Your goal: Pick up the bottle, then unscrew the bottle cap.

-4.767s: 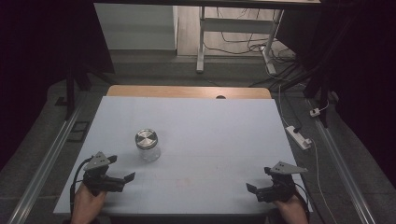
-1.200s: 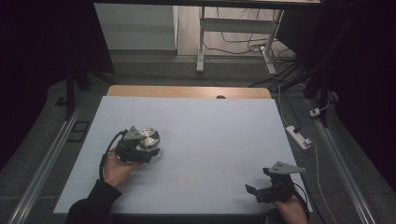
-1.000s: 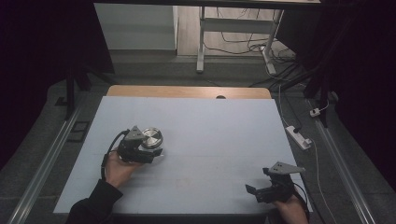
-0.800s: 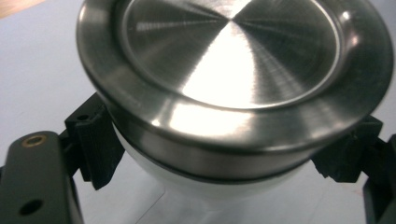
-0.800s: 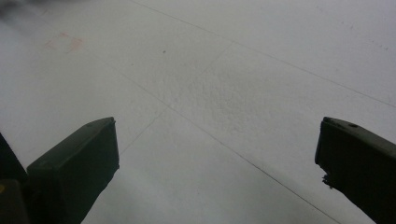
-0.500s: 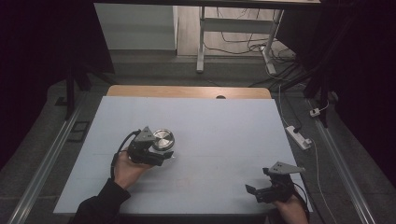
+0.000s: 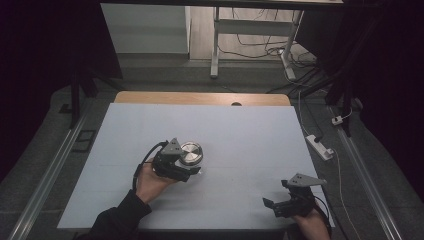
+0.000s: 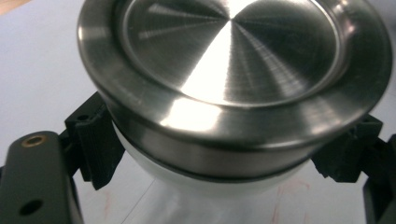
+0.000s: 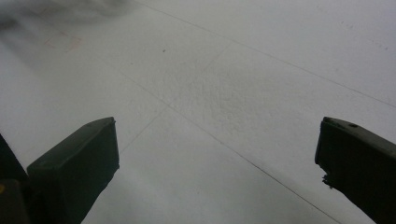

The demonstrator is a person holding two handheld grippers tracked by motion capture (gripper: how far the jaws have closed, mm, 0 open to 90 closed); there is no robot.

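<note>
- High view: fixed above the person's edge of the pale blue-grey rectangular table (image 7: pixel 250 130), facing forward and down; it takes in the whole tabletop, the grey floor (image 7: pixel 250 80) beyond and both forearms at the bottom edge.
- Left gripper view: carried on the black two-jaw left gripper (image 7: pixel 192 167), looking along its jaws from very close at the glass jar with a brushed steel round lid (image 8: pixel 233 74); the same jar (image 7: pixel 191 153) appears left of centre in the high view.
- Right gripper view: carried on the black two-jaw right gripper (image 7: pixel 267 202), aimed low and close at bare tabletop (image 9: pixel 224 93) between its jaws; this patch lies near the table's front right in the high view.
</note>
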